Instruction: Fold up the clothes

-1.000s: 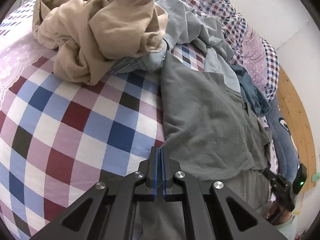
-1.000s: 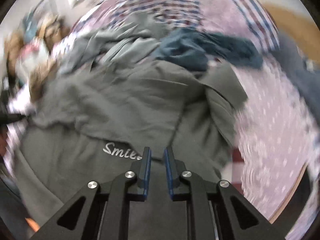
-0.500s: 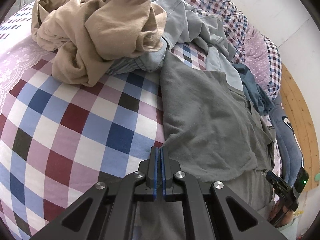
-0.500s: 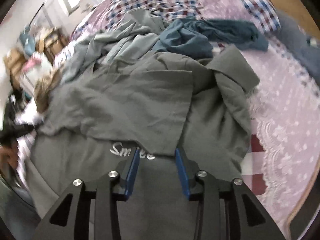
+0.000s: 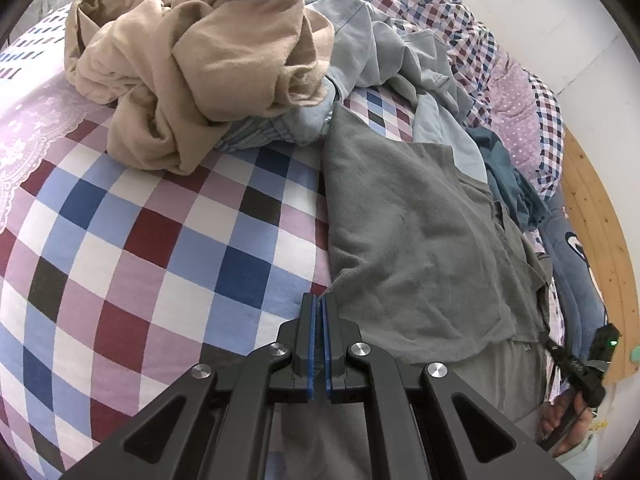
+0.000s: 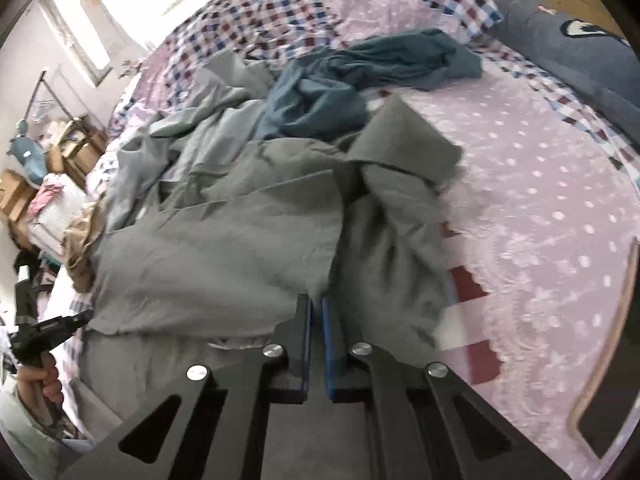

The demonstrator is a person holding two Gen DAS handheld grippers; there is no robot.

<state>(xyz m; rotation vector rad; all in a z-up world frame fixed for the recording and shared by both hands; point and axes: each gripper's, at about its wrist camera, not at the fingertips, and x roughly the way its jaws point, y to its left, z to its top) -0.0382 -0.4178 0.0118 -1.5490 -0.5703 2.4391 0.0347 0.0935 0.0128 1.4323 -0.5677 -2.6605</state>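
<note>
A: Since half a second ago, our right gripper (image 6: 316, 312) has gone from spread wide to nearly together, at the edge of the grey shirt's (image 6: 224, 248) folded-over flap. Whether cloth sits between the pads, we cannot tell.

B: Noted. Our left gripper (image 5: 319, 312): unmoved, pads clenched on the shirt's (image 5: 412, 240) left edge, where it meets the checked bedspread (image 5: 160, 248).

A: Item, grey shirt: lies on the bed in front of us, upper layer folded down over the lower, one sleeve (image 6: 404, 148) turned out to the right onto the lilac dotted cover (image 6: 540, 200).

B: Item, beige garment (image 5: 200, 68): heaped beyond the shirt, far left.

A: Item, light blue-grey clothes (image 5: 384, 60): bunched just behind the shirt, touching the beige heap.

B: Item, teal garment (image 6: 340, 88): crumpled at the shirt's far edge.
</note>
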